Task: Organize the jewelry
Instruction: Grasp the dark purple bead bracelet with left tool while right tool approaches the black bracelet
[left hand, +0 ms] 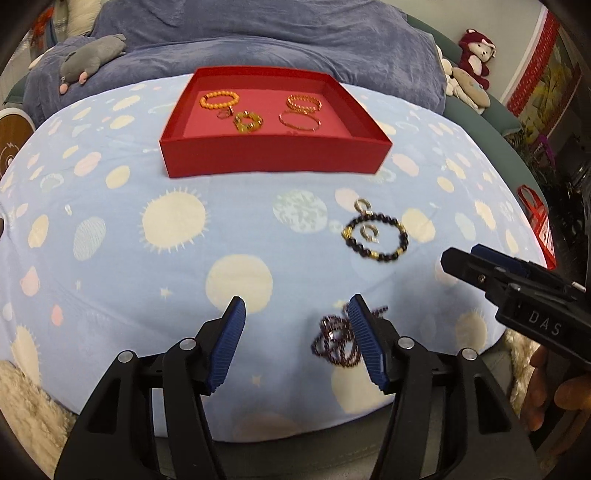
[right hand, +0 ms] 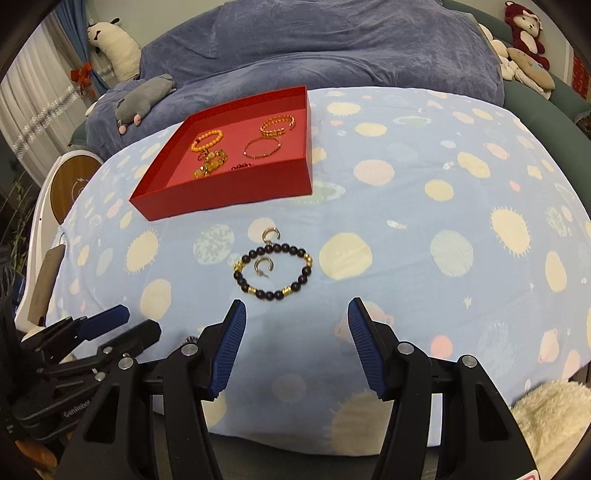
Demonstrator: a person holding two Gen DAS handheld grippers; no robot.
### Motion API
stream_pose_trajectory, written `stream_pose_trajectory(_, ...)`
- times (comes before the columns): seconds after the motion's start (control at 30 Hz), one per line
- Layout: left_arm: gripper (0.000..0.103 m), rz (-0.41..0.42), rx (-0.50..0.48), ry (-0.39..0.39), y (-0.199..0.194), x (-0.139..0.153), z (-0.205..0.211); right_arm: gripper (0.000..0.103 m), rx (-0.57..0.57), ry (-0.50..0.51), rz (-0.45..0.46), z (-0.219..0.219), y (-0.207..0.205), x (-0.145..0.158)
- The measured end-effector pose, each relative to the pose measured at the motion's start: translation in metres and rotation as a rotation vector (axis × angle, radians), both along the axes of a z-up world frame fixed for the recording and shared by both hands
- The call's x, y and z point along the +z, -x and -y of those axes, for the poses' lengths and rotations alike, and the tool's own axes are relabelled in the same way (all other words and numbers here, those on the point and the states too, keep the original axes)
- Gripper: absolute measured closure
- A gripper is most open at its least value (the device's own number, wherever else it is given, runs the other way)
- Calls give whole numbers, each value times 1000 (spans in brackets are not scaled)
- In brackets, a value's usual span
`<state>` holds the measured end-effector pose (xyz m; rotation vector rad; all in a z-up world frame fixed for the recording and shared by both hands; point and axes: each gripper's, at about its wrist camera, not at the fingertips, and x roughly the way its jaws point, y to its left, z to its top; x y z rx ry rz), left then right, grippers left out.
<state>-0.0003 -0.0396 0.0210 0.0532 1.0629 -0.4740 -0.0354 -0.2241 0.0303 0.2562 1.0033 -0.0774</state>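
A red tray (left hand: 273,158) (right hand: 225,192) sits on the blue planet-print cushion and holds several gold and orange bracelets (left hand: 219,99) (right hand: 207,141). A dark beaded bracelet with gold spacers (left hand: 376,236) (right hand: 274,270) lies in front of the tray, with two silver hoop earrings (left hand: 363,205) (right hand: 270,235) by it, one inside its loop. A dark red bead strand (left hand: 334,341) lies bunched beside my left gripper's right finger. My left gripper (left hand: 295,308) is open and empty. My right gripper (right hand: 295,310) is open and empty, just short of the dark bracelet.
A blue blanket (left hand: 258,40) with a grey plush (left hand: 92,55) lies behind the tray. Plush toys (right hand: 524,29) sit at the far right. A fluffy cream rug (right hand: 554,413) lies below the cushion's edge. The right gripper shows in the left wrist view (left hand: 517,291).
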Motion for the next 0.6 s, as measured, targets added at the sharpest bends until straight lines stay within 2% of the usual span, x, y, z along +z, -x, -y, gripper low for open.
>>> stream_pose_trajectory(0.13, 47, -31, -36, -19, 16, -12, 3, 47, 26, -1, -26, -8, 10, -8)
stream_pose_trajectory(0.27, 48, -30, -74, -10, 25, -13, 10, 47, 23, -3, -14, -9, 11, -6)
stream_pose_trajectory(0.3, 50, -36, -76, -5, 25, -14, 11, 47, 19, -4, -10, -8, 11, -6)
stream_pose_trajectory(0.43, 70, -79, -62, 12, 23, -25, 13, 47, 10, -4, -7, -7, 13, -5)
stream_pose_trajectory(0.57, 75, -69, -55, 27, 21, -27, 15, 47, 9, -4, -5, -7, 14, -4)
stream_pose_trajectory(0.6, 81, -67, -55, 25, 21, -27, 16, 47, 9, -3, -6, -7, 14, -5)
